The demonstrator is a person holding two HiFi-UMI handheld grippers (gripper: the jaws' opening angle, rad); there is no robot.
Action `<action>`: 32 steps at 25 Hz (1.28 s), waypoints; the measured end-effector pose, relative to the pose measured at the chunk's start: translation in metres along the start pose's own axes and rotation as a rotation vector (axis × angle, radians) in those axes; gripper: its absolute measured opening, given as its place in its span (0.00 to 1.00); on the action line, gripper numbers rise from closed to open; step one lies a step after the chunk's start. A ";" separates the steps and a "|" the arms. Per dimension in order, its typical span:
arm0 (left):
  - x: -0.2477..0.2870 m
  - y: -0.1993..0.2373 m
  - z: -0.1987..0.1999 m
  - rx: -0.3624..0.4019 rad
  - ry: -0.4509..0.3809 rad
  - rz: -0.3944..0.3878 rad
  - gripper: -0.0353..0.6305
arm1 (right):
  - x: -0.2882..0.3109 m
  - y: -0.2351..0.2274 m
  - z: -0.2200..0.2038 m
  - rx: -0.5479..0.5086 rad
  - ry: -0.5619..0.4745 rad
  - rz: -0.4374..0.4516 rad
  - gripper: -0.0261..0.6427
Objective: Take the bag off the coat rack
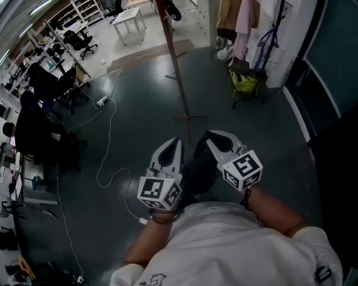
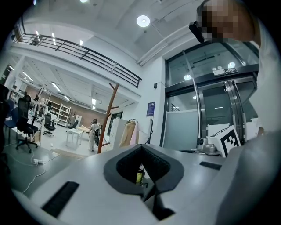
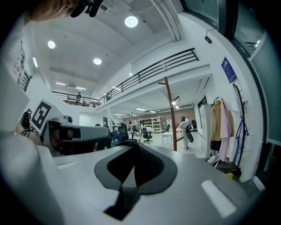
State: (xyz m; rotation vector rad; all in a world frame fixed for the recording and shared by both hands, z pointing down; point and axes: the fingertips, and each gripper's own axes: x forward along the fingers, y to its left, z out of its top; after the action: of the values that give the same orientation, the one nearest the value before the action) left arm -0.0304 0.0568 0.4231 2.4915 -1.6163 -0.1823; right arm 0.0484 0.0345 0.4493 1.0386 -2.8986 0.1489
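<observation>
A tall wooden coat rack (image 1: 178, 72) stands on the dark floor ahead of me, on crossed feet. A black bag (image 1: 172, 10) hangs near its top, at the head view's upper edge. The rack's pole also shows in the left gripper view (image 2: 106, 121) and in the right gripper view (image 3: 171, 114), far off. My left gripper (image 1: 177, 142) and right gripper (image 1: 208, 136) are side by side close to my chest, both well short of the rack. Each is shut with nothing between its jaws (image 2: 141, 146) (image 3: 131, 143).
Pink and tan garments (image 1: 239, 19) hang at the back right, with a yellow-green bag (image 1: 244, 82) on the floor beneath. A white table (image 1: 128, 22) stands beyond the rack. Cables and a power strip (image 1: 102, 101) lie left, beside office chairs (image 1: 42, 89). A person in white (image 3: 183, 126) stands beyond the pole.
</observation>
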 end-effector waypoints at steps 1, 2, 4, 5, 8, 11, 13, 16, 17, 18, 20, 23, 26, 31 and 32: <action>-0.001 -0.002 -0.002 0.001 0.001 0.003 0.05 | -0.002 0.002 -0.001 0.000 -0.004 0.000 0.07; -0.003 -0.003 -0.004 0.001 0.002 0.005 0.05 | -0.004 0.004 -0.002 0.001 -0.008 0.001 0.07; -0.005 -0.009 -0.007 -0.008 0.006 0.003 0.05 | -0.008 0.006 -0.004 0.003 -0.012 0.003 0.07; -0.005 -0.013 -0.008 -0.012 0.006 0.000 0.05 | -0.010 0.007 -0.004 0.003 -0.013 0.003 0.07; -0.008 -0.017 -0.009 -0.006 0.007 0.000 0.05 | -0.012 0.011 -0.005 0.004 -0.015 0.001 0.07; -0.011 -0.016 -0.010 0.007 0.017 0.006 0.05 | -0.010 0.018 -0.005 0.002 -0.016 0.002 0.07; -0.013 -0.015 -0.008 0.009 0.016 0.010 0.05 | -0.011 0.020 -0.003 0.001 -0.018 0.002 0.07; -0.012 -0.014 -0.010 0.006 0.017 0.014 0.05 | -0.013 0.019 -0.002 0.002 -0.022 0.000 0.07; -0.012 -0.014 -0.011 0.005 0.018 0.015 0.05 | -0.013 0.018 -0.002 0.003 -0.023 0.000 0.07; -0.011 -0.014 -0.011 0.005 0.017 0.015 0.05 | -0.013 0.018 -0.002 0.004 -0.024 -0.001 0.07; -0.011 -0.013 -0.009 0.004 0.018 0.014 0.05 | -0.013 0.017 0.000 0.003 -0.024 -0.002 0.07; -0.011 -0.015 -0.007 0.003 0.019 0.010 0.05 | -0.013 0.018 0.002 -0.004 -0.020 -0.001 0.07; -0.010 -0.017 -0.007 0.003 0.020 0.006 0.05 | -0.014 0.018 0.002 -0.005 -0.019 0.000 0.07; -0.009 -0.015 -0.008 0.003 0.022 0.008 0.05 | -0.013 0.017 0.002 -0.006 -0.023 -0.001 0.07; -0.008 -0.015 -0.009 0.003 0.022 0.008 0.05 | -0.014 0.015 0.002 -0.006 -0.024 -0.002 0.07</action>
State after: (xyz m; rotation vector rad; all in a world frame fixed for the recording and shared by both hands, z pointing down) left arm -0.0190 0.0708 0.4288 2.4797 -1.6188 -0.1513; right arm 0.0493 0.0548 0.4454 1.0489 -2.9173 0.1292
